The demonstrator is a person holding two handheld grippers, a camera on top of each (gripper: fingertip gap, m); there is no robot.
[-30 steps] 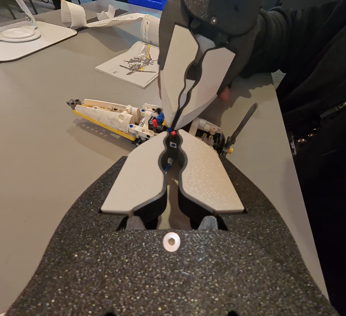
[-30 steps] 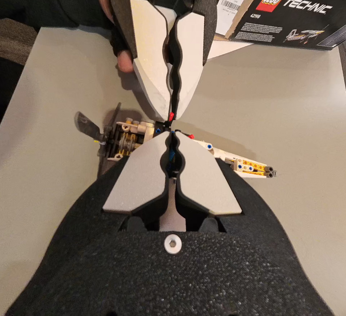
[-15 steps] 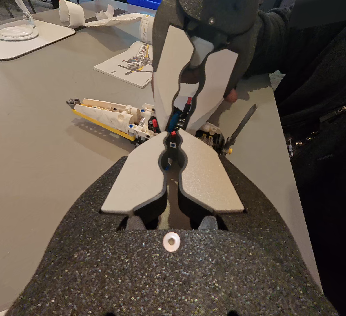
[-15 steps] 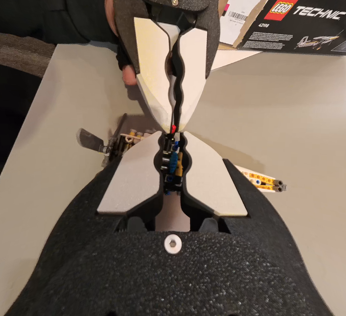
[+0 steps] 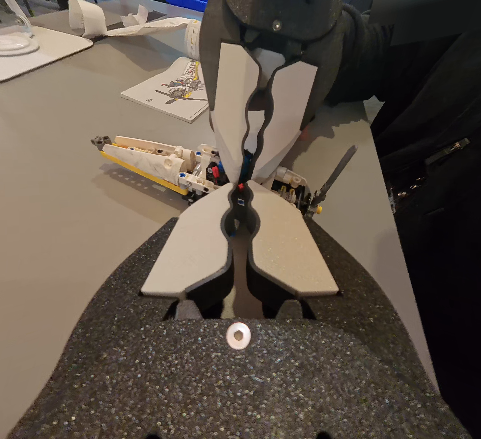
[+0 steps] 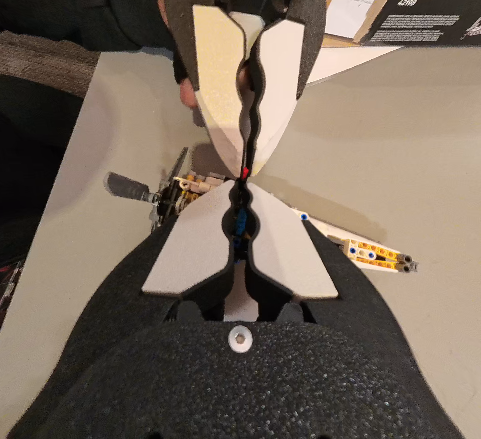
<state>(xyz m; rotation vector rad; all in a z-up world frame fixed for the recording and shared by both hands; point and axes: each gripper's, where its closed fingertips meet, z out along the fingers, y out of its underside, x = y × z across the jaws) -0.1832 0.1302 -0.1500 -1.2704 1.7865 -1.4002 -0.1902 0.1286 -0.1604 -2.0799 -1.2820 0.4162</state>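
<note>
1. A toy plane (image 5: 156, 164) lies on a table (image 5: 52, 218), between two grippers meeting tip to tip.
2. A booklet (image 5: 169, 93) lies behind the plane.
3. A box (image 6: 429, 10) stands at the table's far edge.

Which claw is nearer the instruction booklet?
Right. The right claw reaches in from the booklet's side, overlapping its corner; the left claw comes from the opposite side of the model plane.
</note>
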